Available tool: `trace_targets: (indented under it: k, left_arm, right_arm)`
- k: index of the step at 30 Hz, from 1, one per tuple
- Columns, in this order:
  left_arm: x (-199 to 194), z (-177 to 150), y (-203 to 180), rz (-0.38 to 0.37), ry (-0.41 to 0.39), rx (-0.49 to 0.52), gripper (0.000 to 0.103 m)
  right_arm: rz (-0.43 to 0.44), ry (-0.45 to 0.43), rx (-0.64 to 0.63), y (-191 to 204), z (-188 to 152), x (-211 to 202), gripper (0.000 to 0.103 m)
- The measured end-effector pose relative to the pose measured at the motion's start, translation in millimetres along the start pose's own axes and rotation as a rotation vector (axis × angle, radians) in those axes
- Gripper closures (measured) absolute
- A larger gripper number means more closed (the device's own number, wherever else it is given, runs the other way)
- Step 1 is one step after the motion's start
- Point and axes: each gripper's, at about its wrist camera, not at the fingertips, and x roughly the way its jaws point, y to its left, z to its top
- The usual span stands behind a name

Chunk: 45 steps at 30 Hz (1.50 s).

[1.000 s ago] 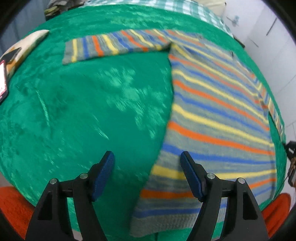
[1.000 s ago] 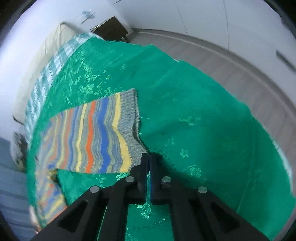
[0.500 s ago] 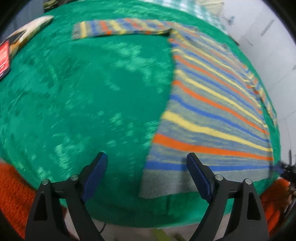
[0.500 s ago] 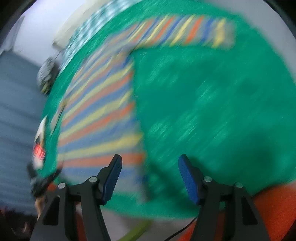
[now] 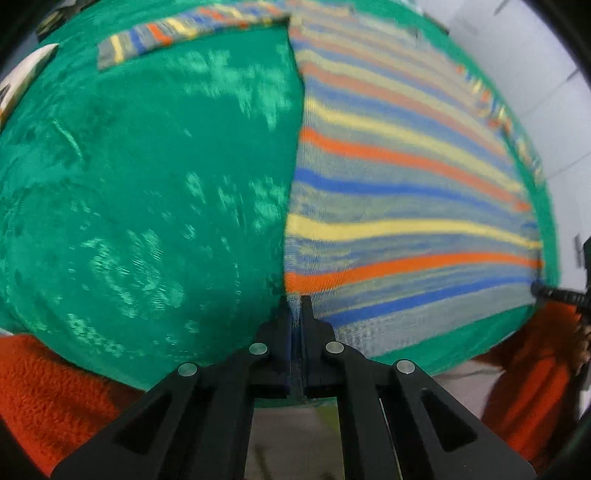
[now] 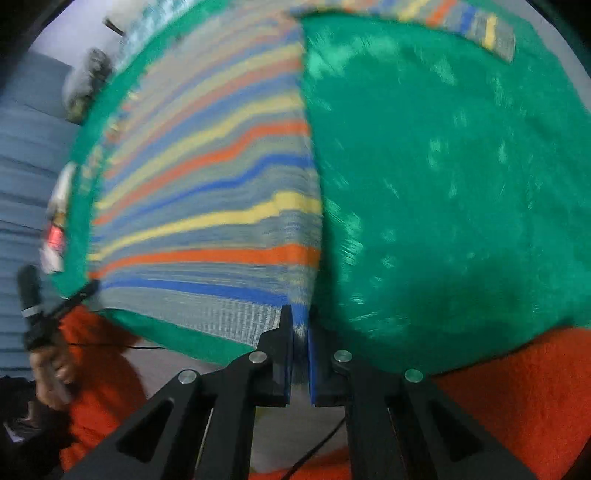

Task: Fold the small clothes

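A knitted sweater point(image 5: 406, 184) with grey, blue, orange and yellow stripes lies flat on a green bedspread point(image 5: 147, 166), one sleeve point(image 5: 177, 33) stretched out to the side at the far end. My left gripper point(image 5: 295, 306) is closing tight on the near left corner of the hem, and knit shows between the pads. In the right wrist view the same sweater point(image 6: 207, 192) fills the left half. My right gripper point(image 6: 299, 321) is closing on the near right hem corner, with blue and grey knit pinched between its blue pads. The other sleeve point(image 6: 461, 18) lies at the top right.
The bedspread point(image 6: 443, 166) ends just in front of both grippers, where orange fleece sleeves point(image 5: 55, 387) of the person show. A hand point(image 6: 51, 369) holds the left gripper's handle. A book or box point(image 5: 26, 74) lies at the bed's far left edge.
Both grippers stood open over the hem half a second ago and are now shut on its two near corners. The right one had swung over from the sleeve end a second ago.
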Motion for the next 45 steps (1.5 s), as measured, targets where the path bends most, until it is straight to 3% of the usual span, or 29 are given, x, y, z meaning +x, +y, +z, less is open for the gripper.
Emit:
trace_targets:
  k: [3,5,6,8,9,10,12,13,15,19,21,24,26,28,30,45]
  left_arm:
    - [-4.2,-0.7,-3.3,0.015,-0.007,-0.003,0.101]
    - [-12.2,-2.2,-4.4,0.039,-0.036,-0.001,0.094]
    - [-18.0,-5.0,-3.2,0.053,-0.054,-0.005,0.089]
    - [-36.5,-10.5,-0.7,0.078,-0.109,-0.016,0.067]
    - [-48.7,-16.3,2.7,0.084,-0.149,-0.019,0.045]
    - [-64.4,-20.0,0.9,0.1,-0.217,-0.023,0.027]
    - [-82.3,-21.3,-4.8,0.123,-0.307,-0.022,0.011]
    - [-89.4,-18.5,-13.0,0.13,-0.355,-0.013,0.008]
    - [-88.6,-7.8,-25.9,0.125,-0.376,0.01,0.006]
    - [-52.4,20.9,-55.8,0.154,-0.346,0.068,0.006]
    - [-27.7,22.7,-58.4,0.173,-0.303,0.06,0.006]
    - [12.9,22.1,-55.3,0.164,-0.228,0.022,0.004]
    - [16.7,9.9,-55.1,0.178,-0.318,0.016,0.0]
    - [17.1,5.1,-56.2,0.189,-0.334,0.028,0.0]
    - [16.8,5.0,-55.2,0.183,-0.325,0.024,0.0]
    - [17.1,8.1,-57.4,0.187,-0.304,0.031,0.0]
  right_arm:
    - [-0.012,-0.015,0.005,3.2,0.3,-1.0,0.097]
    - [-0.041,-0.034,-0.038,14.6,-4.1,-6.0,0.095]
    - [-0.056,-0.041,-0.055,21.3,-6.2,-8.5,0.086]
    - [-0.11,-0.08,-0.083,28.4,-16.0,-23.7,0.058]
    - [-0.125,-0.122,-0.088,26.6,-19.9,-36.0,0.043]
    - [-0.148,-0.183,-0.098,29.5,-25.1,-50.0,0.041]
    - [-0.204,-0.307,-0.152,47.2,-29.3,-73.6,0.041]
    - [-0.205,-0.342,-0.172,55.9,-28.3,-78.2,0.037]
    - [-0.17,-0.436,-0.233,81.9,-23.5,-82.0,0.03]
    - [-0.119,-0.508,-0.338,129.2,-3.0,-47.5,0.027]
    - [-0.165,-0.515,-0.413,145.3,4.4,-22.1,0.027]
    - [-0.237,-0.505,-0.431,152.0,12.5,13.5,0.017]
    - [-0.252,-0.455,-0.425,147.4,13.3,36.3,0.015]
    - [-0.272,-0.473,-0.445,144.9,8.0,52.7,0.001]
    - [-0.285,-0.502,-0.457,144.3,4.0,57.3,0.0]
    - [-0.288,-0.491,-0.453,141.5,4.2,55.6,0.0]
